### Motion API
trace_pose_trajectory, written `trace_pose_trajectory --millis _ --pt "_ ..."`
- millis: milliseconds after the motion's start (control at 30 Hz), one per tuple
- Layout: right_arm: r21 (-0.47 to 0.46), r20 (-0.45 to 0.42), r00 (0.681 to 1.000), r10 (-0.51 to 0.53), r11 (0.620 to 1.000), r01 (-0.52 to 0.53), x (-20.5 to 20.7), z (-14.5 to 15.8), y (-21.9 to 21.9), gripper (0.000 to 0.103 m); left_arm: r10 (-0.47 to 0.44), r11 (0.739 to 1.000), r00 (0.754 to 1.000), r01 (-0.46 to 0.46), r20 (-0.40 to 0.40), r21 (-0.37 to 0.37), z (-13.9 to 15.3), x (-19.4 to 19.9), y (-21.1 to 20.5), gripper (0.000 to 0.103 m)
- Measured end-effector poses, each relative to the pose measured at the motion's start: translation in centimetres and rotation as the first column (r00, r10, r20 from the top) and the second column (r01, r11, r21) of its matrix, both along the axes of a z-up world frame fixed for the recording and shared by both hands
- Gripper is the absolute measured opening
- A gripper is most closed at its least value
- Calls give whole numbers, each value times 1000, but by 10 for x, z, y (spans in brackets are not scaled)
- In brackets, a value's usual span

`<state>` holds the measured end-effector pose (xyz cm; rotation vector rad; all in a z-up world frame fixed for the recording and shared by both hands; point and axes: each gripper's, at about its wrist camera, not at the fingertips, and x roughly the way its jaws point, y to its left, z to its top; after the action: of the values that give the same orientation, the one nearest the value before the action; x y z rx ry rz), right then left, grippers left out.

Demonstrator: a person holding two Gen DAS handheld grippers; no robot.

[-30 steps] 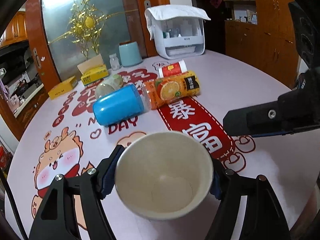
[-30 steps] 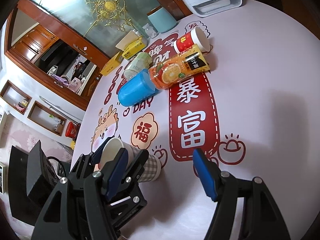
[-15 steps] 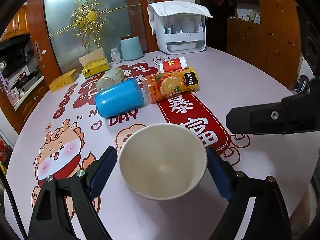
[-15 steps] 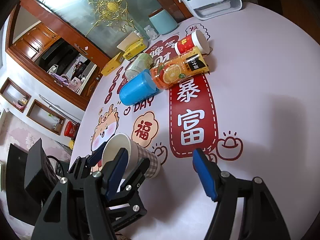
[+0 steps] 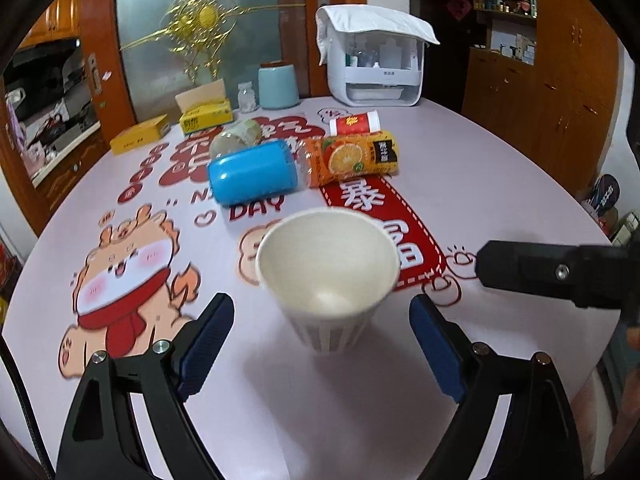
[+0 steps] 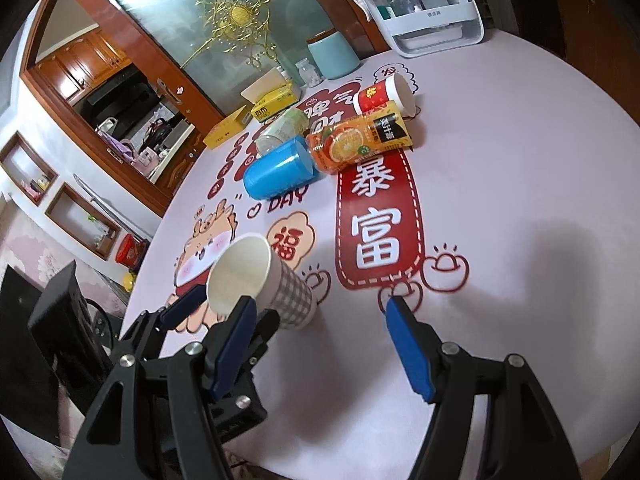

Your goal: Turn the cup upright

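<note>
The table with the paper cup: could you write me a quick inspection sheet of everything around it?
Surface: round table, pale cover with cartoon prints.
Job's things: paper cup stands upright, mouth up, touched by neither tool.
Clutter: blue cup, orange juice bottle and red cup lie on their sides; tissue box at the far edge.
Tools: left tool open, fingers either side of the cup; right tool open, beside it.
Cables: thin black cable by the left tool.
Surroundings: wooden cabinets, glass door.

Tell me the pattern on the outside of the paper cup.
A brown-and-white check on the paper cup, clearest in the right wrist view.
</note>
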<state>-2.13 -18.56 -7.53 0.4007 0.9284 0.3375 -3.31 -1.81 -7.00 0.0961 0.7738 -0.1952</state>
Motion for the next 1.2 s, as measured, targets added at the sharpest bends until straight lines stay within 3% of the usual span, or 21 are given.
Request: trace_pose_trajectory --millis 200,467,1200 --pt "-57 34 999 -1 998 3 -22 6 4 68 57 998 997 -57 -44 1 6 -16 14 88" --pt "-202 51 997 -50 978 60 -44 15 13 68 143 984 974 -159 -177 -78 15 -27 35 88" --pt "-280 67 997 -26 959 44 -64 36 28 68 189 974 956 -212 -223 -83 40 -39 32 88"
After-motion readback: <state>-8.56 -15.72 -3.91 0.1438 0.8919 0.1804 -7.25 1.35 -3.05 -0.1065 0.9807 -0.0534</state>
